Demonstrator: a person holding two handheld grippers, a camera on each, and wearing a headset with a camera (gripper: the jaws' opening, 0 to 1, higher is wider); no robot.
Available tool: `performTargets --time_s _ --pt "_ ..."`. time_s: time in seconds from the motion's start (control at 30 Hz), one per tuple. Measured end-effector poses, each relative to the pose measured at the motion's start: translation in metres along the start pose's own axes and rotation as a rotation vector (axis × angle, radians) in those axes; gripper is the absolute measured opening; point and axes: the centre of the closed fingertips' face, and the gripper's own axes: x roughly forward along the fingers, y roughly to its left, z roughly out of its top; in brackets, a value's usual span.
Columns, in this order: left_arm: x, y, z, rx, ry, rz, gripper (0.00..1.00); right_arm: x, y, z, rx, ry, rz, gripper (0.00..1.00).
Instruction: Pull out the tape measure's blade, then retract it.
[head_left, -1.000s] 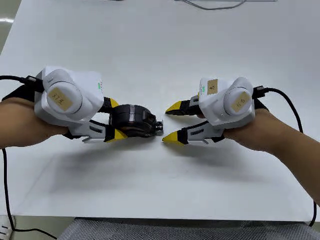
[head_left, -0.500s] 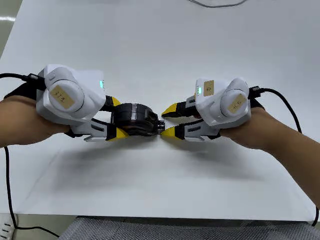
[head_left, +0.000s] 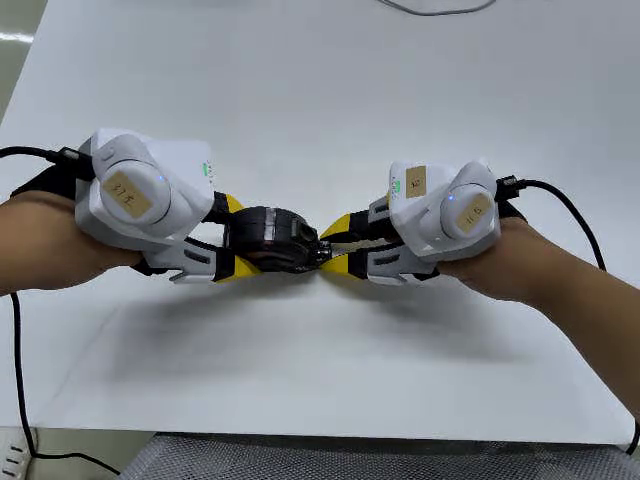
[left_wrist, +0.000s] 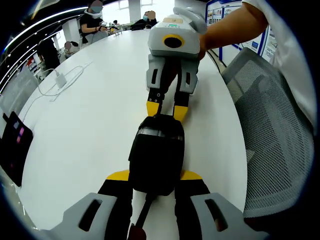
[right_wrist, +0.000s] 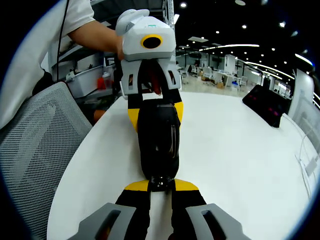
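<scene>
A black tape measure (head_left: 272, 240) is held just above the white table (head_left: 320, 100), its case clamped between the yellow-tipped jaws of my left gripper (head_left: 235, 237), which is shut on it. My right gripper (head_left: 335, 245) faces it from the right, jaws narrowed onto the small metal end hook (head_left: 322, 255) at the case mouth. In the right gripper view the hook (right_wrist: 161, 182) sits between that gripper's (right_wrist: 161, 186) yellow tips, with the case (right_wrist: 159, 135) and the left gripper (right_wrist: 155, 112) beyond. The left gripper view has the case (left_wrist: 157, 155) in its own gripper (left_wrist: 155, 176). No blade is drawn out.
A grey mesh chair (head_left: 350, 460) lies below the table's near edge. A cable (head_left: 430, 8) runs along the far edge. A charger with its cord (left_wrist: 60, 80) and a dark tablet (left_wrist: 12, 140) lie off to one side. People stand at the table's far end.
My right gripper has moved left up to the tape measure's mouth, and its jaws have narrowed from wide open onto the end hook. The left gripper has kept hold of the case.
</scene>
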Motion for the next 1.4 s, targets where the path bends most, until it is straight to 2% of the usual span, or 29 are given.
performTargets --time_s 0.43,0.6,0.67,1.03,1.4 --pt "0.000 0.000 -0.001 0.018 0.010 -0.001 0.26 0.000 0.001 0.001 -0.019 0.004 0.005 0.11" --pt "0.000 0.000 -0.002 0.026 0.011 0.002 0.26 0.000 0.001 0.001 -0.005 0.001 0.002 0.10" --pt "0.000 0.000 -0.002 0.049 0.018 0.006 0.26 -0.001 0.001 0.001 -0.015 0.007 0.001 0.10" --pt "0.000 0.000 -0.001 0.048 0.020 0.003 0.26 -0.002 0.003 0.000 -0.022 0.009 0.002 0.10" --pt "0.000 0.000 -0.002 0.042 0.017 0.005 0.26 -0.011 0.002 -0.005 -0.015 0.019 0.000 0.10"
